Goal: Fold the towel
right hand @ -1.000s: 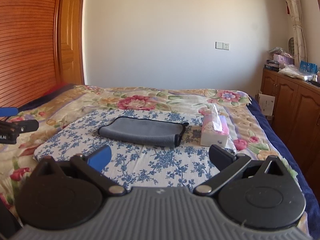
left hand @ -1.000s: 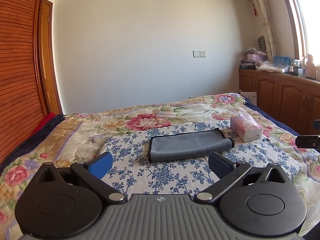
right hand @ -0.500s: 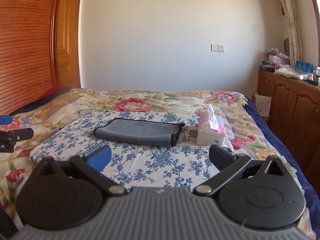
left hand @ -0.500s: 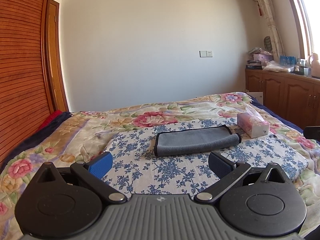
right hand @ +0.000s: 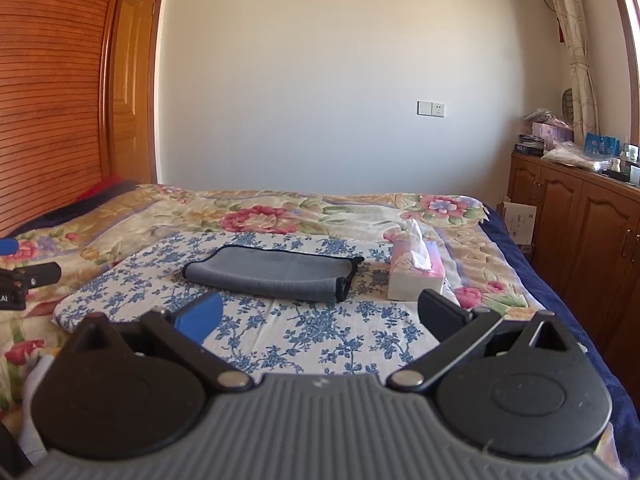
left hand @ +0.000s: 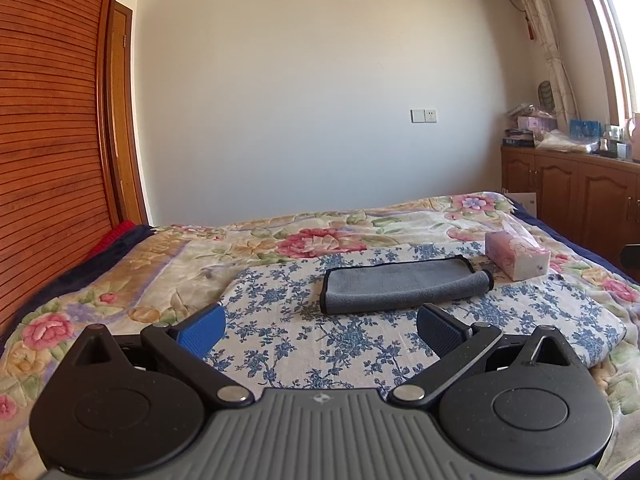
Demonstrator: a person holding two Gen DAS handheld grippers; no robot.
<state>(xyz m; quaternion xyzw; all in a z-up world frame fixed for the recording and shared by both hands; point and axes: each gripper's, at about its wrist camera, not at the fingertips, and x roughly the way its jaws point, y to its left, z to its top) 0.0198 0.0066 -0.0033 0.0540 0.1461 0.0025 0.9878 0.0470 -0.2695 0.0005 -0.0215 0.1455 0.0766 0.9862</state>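
Both tools released; folded towel [left hand: 404, 285] lies clear; tissue box [left hand: 517, 256] slightly blurred

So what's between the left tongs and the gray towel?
Nothing but the blue-flowered cloth. In the left wrist view, the left tongs hang open, short of the gray towel.

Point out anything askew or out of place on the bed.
Nothing stands out. The gray towel lies folded and flat on the blue floral cloth, with the tissue box upright beside it. Both grippers, left and right, are open and empty.
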